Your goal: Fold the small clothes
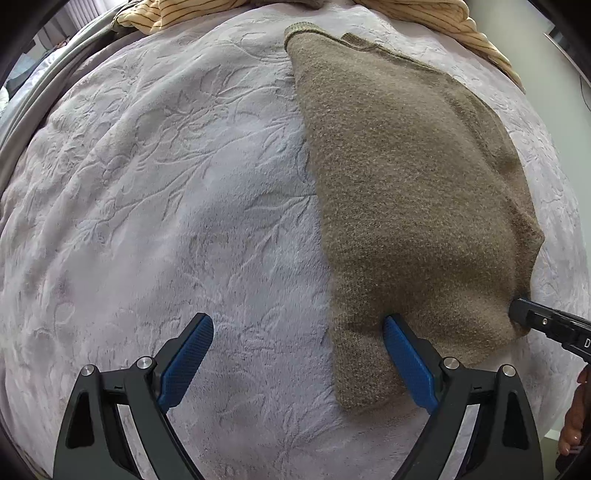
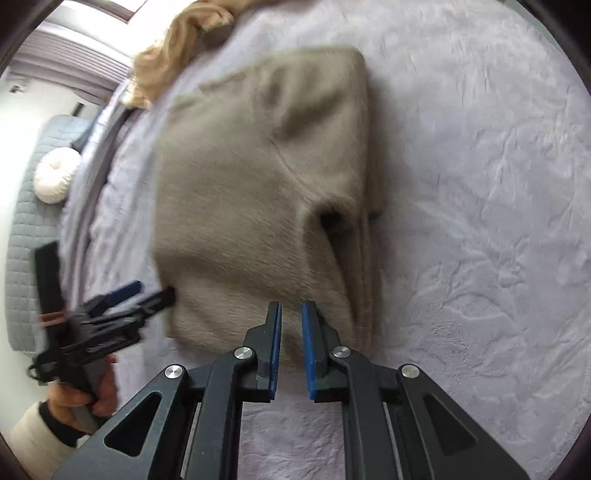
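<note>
The brown knit sweater (image 1: 413, 192) lies flat on the pale embossed bedspread (image 1: 155, 192), already doubled into a long strip whose long axis runs from the near edge of the bed away toward the far edge, where a heap of striped yellow clothes (image 1: 436, 18) sits. Its near short end is right under both my tools. My left gripper (image 1: 299, 354) stands wide apart, one blue pad out on bare bedspread and the other resting on the knit's near left corner, clamping nothing. My right gripper (image 2: 291, 332) is at the near right corner with its jaws nearly together; the view there is blurred, so I think they pinch a fold of the knit but cannot be sure. Both hands are equally near that end. I judge the next fold goes lengthwise toward the far hem, and there is open bedspread to either side and beyond for it.
</note>
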Available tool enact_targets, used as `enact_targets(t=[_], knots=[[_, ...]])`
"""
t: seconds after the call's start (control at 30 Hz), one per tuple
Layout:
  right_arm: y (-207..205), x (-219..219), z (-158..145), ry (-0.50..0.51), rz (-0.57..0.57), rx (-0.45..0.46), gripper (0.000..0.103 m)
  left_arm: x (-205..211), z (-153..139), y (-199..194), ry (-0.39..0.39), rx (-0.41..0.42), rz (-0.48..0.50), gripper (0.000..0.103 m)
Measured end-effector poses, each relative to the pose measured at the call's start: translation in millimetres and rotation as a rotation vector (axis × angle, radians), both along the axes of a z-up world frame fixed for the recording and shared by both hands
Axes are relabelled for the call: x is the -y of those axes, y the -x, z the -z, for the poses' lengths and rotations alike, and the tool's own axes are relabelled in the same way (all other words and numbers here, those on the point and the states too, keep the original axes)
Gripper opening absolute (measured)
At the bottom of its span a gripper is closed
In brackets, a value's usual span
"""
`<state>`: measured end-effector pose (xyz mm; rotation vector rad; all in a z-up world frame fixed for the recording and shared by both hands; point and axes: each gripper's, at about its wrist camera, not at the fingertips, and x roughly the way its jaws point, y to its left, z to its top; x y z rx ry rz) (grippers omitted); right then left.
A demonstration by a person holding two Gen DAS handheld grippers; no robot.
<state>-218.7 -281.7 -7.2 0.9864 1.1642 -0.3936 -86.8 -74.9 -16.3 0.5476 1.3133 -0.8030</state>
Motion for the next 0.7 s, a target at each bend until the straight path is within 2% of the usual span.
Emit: enact_targets(t=[0.13,0.7], knots=[[13,4,4,-0.047,0.056,0.037,0.01,-2,-1,0,0.0,0.001,0.002,0.094],[18,6,3,-0.058,0.053,0.039,0.012,5,2,1,-0.009,0.011,0.009,0.094]])
